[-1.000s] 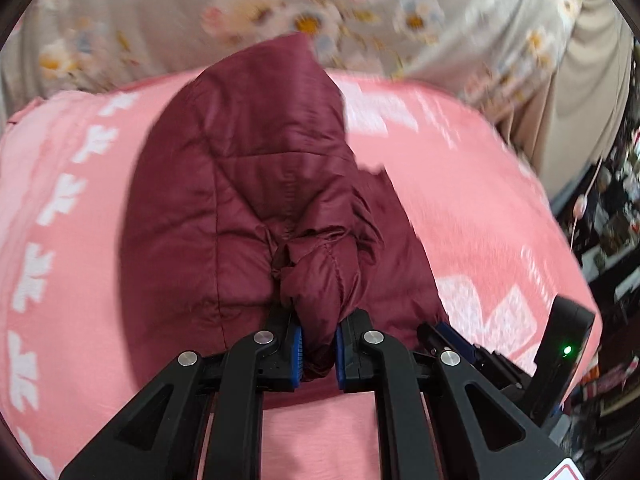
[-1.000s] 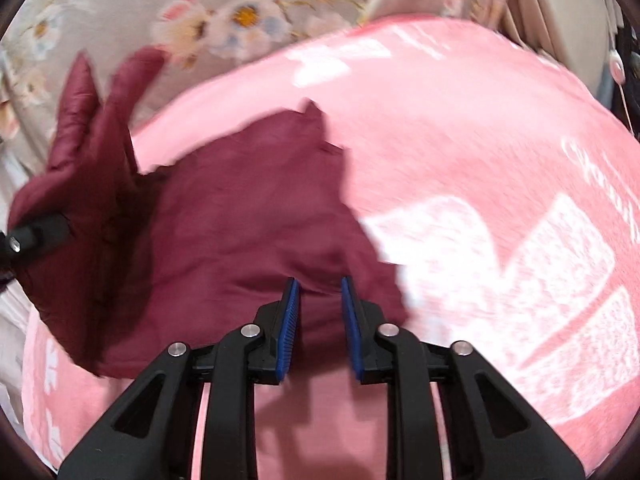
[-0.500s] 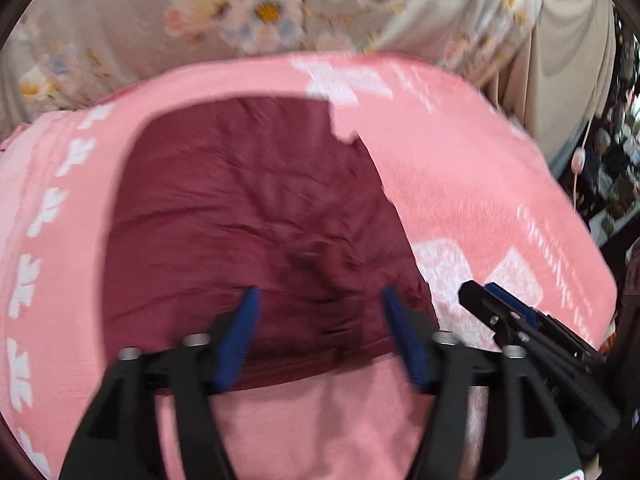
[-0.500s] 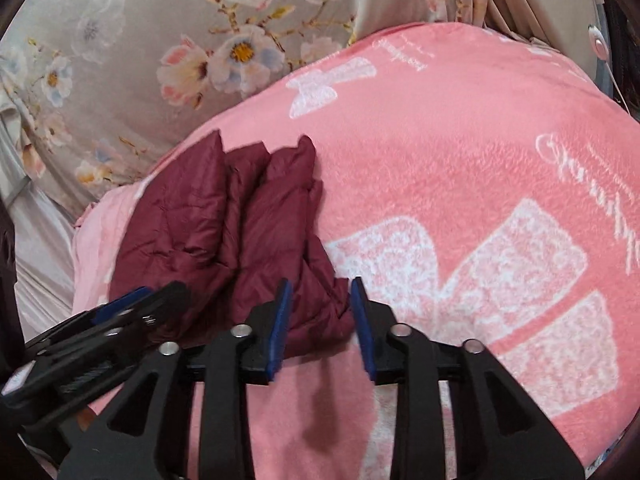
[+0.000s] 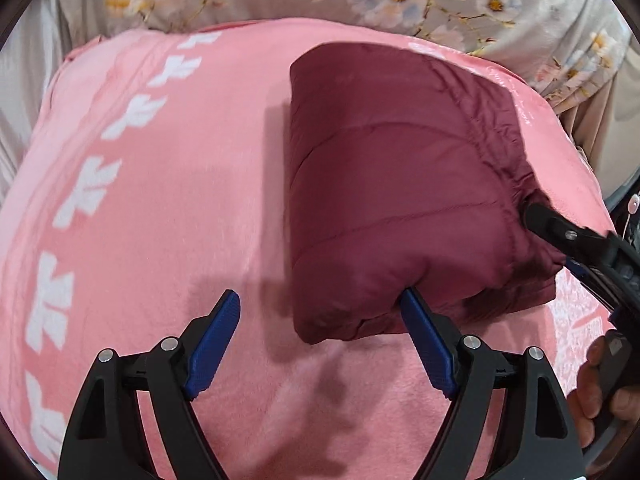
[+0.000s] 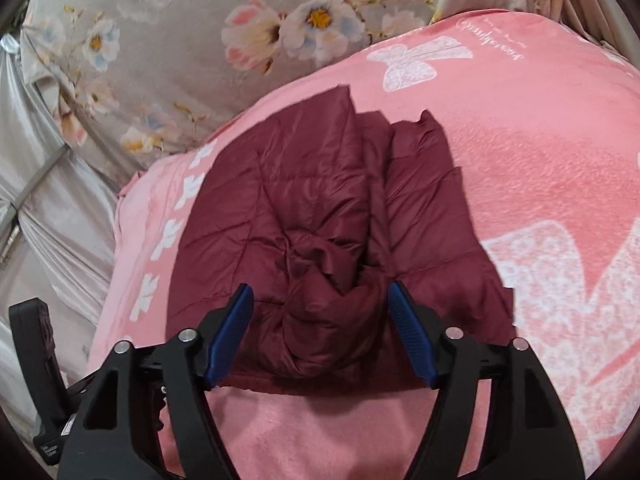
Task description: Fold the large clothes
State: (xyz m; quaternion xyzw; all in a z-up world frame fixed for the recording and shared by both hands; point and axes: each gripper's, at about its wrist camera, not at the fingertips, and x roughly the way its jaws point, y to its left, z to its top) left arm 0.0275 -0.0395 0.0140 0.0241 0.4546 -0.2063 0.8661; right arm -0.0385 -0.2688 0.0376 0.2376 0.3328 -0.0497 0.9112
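Pink blanket (image 5: 160, 220) left of folded jacket (image 5: 400, 184)

Both wrists near, sharing jacket (image 5: 400, 184).

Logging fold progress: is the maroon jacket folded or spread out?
Folded: the maroon jacket lies as a compact layered bundle on the pink blanket.

we see bed (image 5: 168, 208): pink fleece blanket, white leaf and butterfly print | behind: grey floral fabric (image 6: 168, 40) | left: pale satin drape (image 6: 48, 208)
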